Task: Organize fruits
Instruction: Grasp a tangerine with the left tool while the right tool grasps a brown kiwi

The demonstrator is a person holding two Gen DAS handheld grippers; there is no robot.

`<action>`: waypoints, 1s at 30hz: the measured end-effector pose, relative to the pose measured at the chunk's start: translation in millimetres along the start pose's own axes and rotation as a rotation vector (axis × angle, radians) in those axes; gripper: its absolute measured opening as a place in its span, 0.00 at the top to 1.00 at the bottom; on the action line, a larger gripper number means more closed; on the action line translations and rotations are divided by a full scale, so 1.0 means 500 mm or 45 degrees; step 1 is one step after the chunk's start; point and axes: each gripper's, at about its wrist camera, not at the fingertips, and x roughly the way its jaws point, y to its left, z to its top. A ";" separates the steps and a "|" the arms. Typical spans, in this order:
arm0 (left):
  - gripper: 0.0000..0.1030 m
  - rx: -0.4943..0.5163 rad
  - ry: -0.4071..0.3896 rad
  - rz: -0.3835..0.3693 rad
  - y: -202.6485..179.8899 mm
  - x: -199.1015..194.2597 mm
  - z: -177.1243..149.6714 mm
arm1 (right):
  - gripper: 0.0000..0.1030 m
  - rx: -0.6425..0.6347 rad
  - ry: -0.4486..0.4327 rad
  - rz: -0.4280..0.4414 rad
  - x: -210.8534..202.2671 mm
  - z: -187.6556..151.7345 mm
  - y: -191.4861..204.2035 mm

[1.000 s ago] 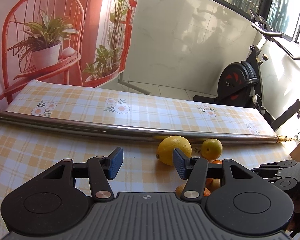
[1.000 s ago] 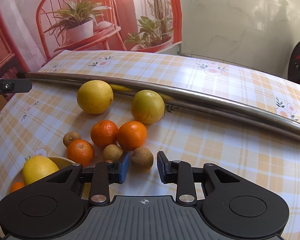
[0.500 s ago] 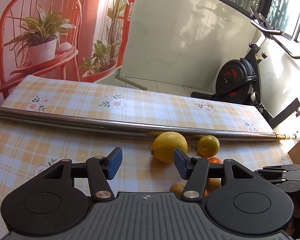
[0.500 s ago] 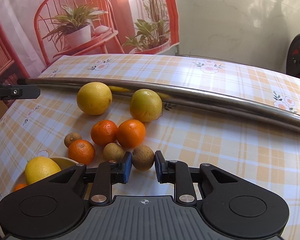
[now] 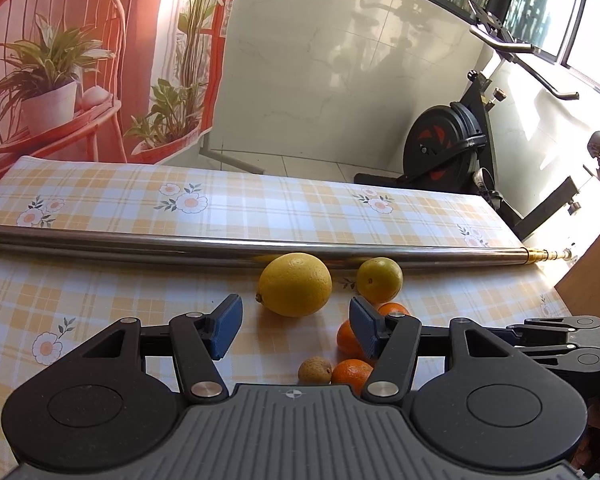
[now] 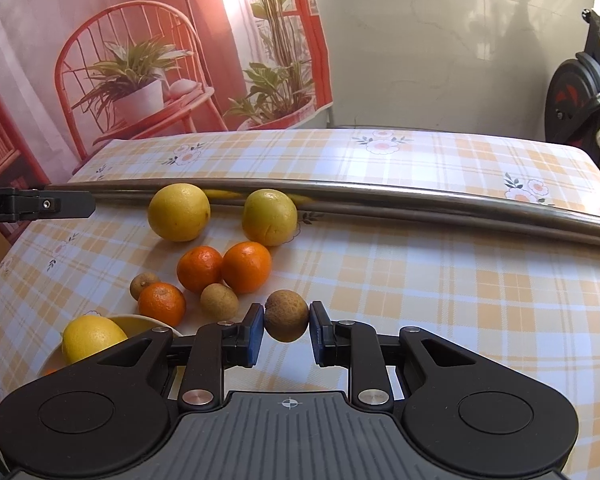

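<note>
Pinching a small brown fruit [image 6: 286,315] between its blue pads, your right gripper [image 6: 286,330] sat low over the checked tablecloth [image 6: 440,300], just right of two more brown fruits, three oranges [image 6: 246,266] and two big yellow citrus [image 6: 179,212] lying against the steel pole [image 6: 420,204]. A yellow bowl [image 6: 140,324] at lower left held a lemon [image 6: 92,338]. Your left gripper [image 5: 295,326] had its jaws spread wide and empty, facing the larger yellow citrus [image 5: 295,284].

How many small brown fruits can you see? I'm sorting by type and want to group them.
3: one between the right tool's pads, one beside the oranges, one behind the mandarin nearest the bowl. More may sit hidden in the bowl.
</note>
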 end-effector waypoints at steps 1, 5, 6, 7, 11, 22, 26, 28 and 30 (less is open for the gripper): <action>0.42 -0.010 0.016 -0.008 0.004 0.005 -0.006 | 0.78 0.002 -0.004 0.003 -0.002 0.001 -0.001; 0.55 -0.075 0.082 -0.018 0.022 0.026 -0.020 | 0.78 -0.003 -0.015 0.005 -0.007 0.002 0.001; 0.55 -0.090 0.094 -0.025 0.025 0.030 -0.022 | 0.78 -0.004 -0.016 0.005 -0.008 0.002 0.000; 0.55 -0.103 0.107 -0.035 0.029 0.034 -0.025 | 0.78 -0.003 -0.016 0.005 -0.008 0.001 0.000; 0.55 -0.130 0.147 -0.070 0.031 0.055 -0.034 | 0.78 0.009 -0.013 0.005 -0.009 0.000 -0.001; 0.55 -0.106 0.164 -0.152 -0.003 0.082 -0.038 | 0.78 0.013 0.000 0.005 -0.006 -0.012 -0.004; 0.55 -0.038 0.195 -0.187 -0.028 0.094 -0.033 | 0.78 0.024 -0.008 0.005 -0.005 -0.011 -0.007; 0.55 0.004 0.223 -0.187 -0.040 0.105 -0.034 | 0.78 0.024 -0.011 0.008 -0.006 -0.011 -0.008; 0.55 0.031 0.230 -0.175 -0.049 0.118 -0.028 | 0.78 0.023 -0.012 0.011 -0.008 -0.013 -0.008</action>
